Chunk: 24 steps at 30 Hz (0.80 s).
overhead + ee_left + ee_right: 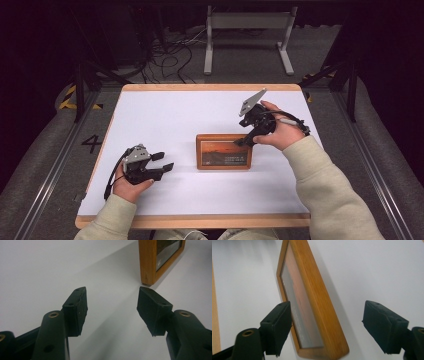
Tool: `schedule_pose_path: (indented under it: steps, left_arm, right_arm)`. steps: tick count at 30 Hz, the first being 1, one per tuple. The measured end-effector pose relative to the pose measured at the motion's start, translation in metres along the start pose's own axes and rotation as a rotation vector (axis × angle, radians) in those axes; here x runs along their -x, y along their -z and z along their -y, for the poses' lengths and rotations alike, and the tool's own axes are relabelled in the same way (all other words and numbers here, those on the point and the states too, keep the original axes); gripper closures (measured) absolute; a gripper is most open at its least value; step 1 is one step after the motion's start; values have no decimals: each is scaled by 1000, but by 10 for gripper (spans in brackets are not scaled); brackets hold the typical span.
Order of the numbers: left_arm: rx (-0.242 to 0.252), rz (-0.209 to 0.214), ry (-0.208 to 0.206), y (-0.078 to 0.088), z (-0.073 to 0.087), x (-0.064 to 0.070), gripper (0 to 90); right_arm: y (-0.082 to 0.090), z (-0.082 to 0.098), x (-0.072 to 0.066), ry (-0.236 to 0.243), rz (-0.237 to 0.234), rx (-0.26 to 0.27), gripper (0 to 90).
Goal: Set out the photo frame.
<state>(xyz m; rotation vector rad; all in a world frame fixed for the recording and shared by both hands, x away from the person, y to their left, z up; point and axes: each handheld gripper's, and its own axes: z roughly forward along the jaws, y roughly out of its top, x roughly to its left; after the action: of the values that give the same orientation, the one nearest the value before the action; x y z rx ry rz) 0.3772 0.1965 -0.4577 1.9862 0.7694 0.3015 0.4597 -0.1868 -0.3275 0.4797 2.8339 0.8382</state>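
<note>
A white-topped bench (165, 115) with a pale wooden rim is seen from above. A picture frame (223, 151) of orange-brown wood lies flat on it, a little right of the middle, its glass showing a reddish, sunset-like print with a line of small lettering too fine to be read.

The left tongs (163, 161) are held low at the near left of the bench by the left hand (131, 181), their jaws pointed toward the frame and spread apart, nothing between them. In the left gripper view the left tongs (112, 305) are seen released over bare white surface, with a corner of the picture frame (148, 262) lying ahead and to the right, apart from both jaws.

The right tongs (242, 141) are held by the right hand (281, 131) above the right end of the frame, tilted downward, with the grey three-cornered plate (252, 101) raised at the back. In the right gripper view the right tongs (327, 322) are released, their jaws set wide to either side of the picture frame (318, 300); the wooden edge of the frame runs between them. The left-hand jaw in that view overlaps the glass side of the frame, but whether it touches cannot be told; the other jaw stands clear of the wood. Cream sleeves (327, 185) cover both forearms
</note>
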Motion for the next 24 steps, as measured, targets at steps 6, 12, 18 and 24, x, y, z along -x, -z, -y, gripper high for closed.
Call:
schedule_pose_path:
  steps: [6, 12, 18, 24]
  left_arm:
    - [-3, 2, 1, -1, -1, 0, 420]
    - [4, -1, 7, 0, 0, 0, 420]
    - [3, 0, 4, 0, -1, 0, 420]
    - [7, -1, 3, 1, -1, 0, 417]
  right_arm:
    - [20, 18, 0, -46, 22, 16, 261]
    - [35, 34, -1, -71, 54, 31, 255]
    - [46, 48, -4, -118, 79, 64, 198]
    - [55, 65, -5, -228, 133, 88, 130]
